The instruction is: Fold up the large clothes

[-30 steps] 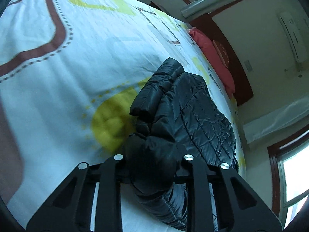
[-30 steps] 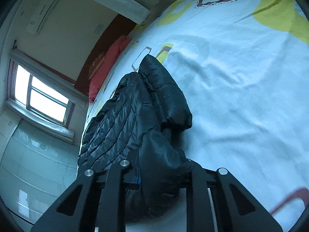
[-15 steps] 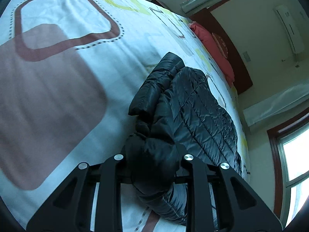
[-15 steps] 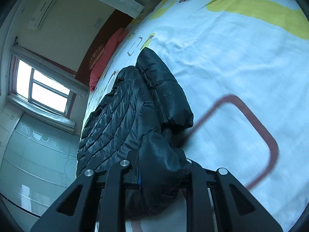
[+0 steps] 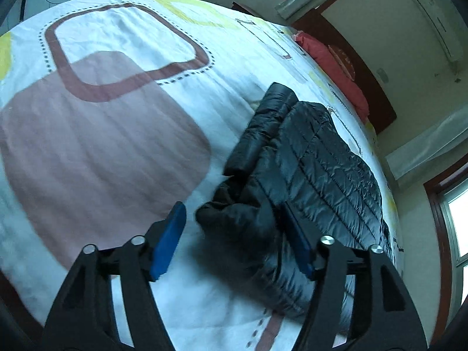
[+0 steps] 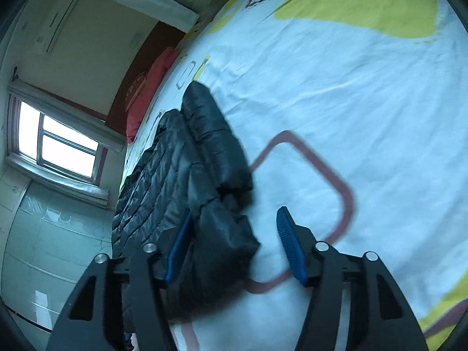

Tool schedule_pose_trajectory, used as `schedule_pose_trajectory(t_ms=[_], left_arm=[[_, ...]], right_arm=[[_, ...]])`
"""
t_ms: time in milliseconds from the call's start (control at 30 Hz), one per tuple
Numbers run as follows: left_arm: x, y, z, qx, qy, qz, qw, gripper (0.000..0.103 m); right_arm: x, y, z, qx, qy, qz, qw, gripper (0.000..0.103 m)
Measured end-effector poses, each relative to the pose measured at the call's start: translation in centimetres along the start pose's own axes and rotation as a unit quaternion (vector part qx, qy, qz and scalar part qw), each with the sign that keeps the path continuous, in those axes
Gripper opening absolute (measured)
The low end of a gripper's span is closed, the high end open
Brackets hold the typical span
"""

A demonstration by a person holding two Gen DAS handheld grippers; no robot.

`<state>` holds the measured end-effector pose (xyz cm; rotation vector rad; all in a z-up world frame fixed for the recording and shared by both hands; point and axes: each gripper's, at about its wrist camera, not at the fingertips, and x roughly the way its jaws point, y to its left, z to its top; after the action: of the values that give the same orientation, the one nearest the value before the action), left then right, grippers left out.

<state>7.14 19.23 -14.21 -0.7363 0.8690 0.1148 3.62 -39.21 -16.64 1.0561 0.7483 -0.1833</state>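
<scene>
A black quilted puffer jacket [image 5: 316, 172] lies folded lengthwise on the patterned bed sheet [image 5: 122, 134]; it also shows in the right wrist view [image 6: 181, 161]. My left gripper [image 5: 234, 234] is open, its blue pads [image 5: 169, 237] spread on either side of the jacket's near corner, which lies loose between them. My right gripper [image 6: 234, 242] is open too, with the jacket's other near corner lying between its blue pads [image 6: 289, 245], closer to the left one. A sleeve lies folded along the jacket's edge.
A red pillow [image 5: 336, 70] lies against the dark headboard at the far end; it also shows in the right wrist view [image 6: 149, 87]. A window [image 6: 58, 146] and tiled wall are to the left of the right view. An air conditioner [image 5: 438, 26] hangs on the wall.
Both grippers were shut on the jacket's near corners while moving along the bed; now both have opened and the corners lie released on the sheet.
</scene>
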Motion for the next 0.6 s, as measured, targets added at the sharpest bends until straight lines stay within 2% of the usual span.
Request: schedule_pose_trajectory(t_ms=[133,200,267,333,367,467,500,567,600], left_arm=[[-1.5,1.1,-0.1,0.009,0.005,0.016,0.9998,0.070],[-2.4,1.2,-0.1,0.023,0.003,0.030,0.9993,0.070],[-3.2,0.5,-0.2,0.068,-0.009,0.069,0.9953,0.070],[-4.1,-0.7,-0.3,0.121,-0.032,0.121,0.9847,0.069],[-4.5,-1.3,-0.4,0.142,-0.044,0.131,0.9802,0.069],[-5.4,-4.4,-0.7,0.201,-0.073,0.137,0.9672,0.067],[-5.5,-5.6,-0.9,0.221,-0.081,0.138,0.9620,0.062],[-4.8,-8.7,-1.6,0.269,-0.097,0.139,0.9481,0.060],[-4.5,-9.6,-1.8,0.280,-0.098,0.136,0.9452,0.060]], right_arm=[[-1.8,-1.1,0.1,0.001,-0.004,-0.014,1.000,0.060],[-3.0,-1.0,0.3,-0.017,-0.019,-0.052,0.998,0.060],[-3.7,-0.5,0.6,-0.045,-0.032,-0.095,0.994,0.060],[-4.1,0.4,0.8,-0.079,-0.044,-0.128,0.988,0.060],[-4.1,1.1,0.8,-0.094,-0.048,-0.137,0.985,0.058],[-3.4,4.8,0.3,-0.164,-0.062,-0.158,0.972,0.050],[-3.1,5.8,0.1,-0.182,-0.065,-0.156,0.969,0.047],[-1.7,8.7,-0.6,-0.226,-0.062,-0.148,0.961,0.044],[-0.6,10.5,-1.2,-0.252,-0.056,-0.138,0.956,0.044]])
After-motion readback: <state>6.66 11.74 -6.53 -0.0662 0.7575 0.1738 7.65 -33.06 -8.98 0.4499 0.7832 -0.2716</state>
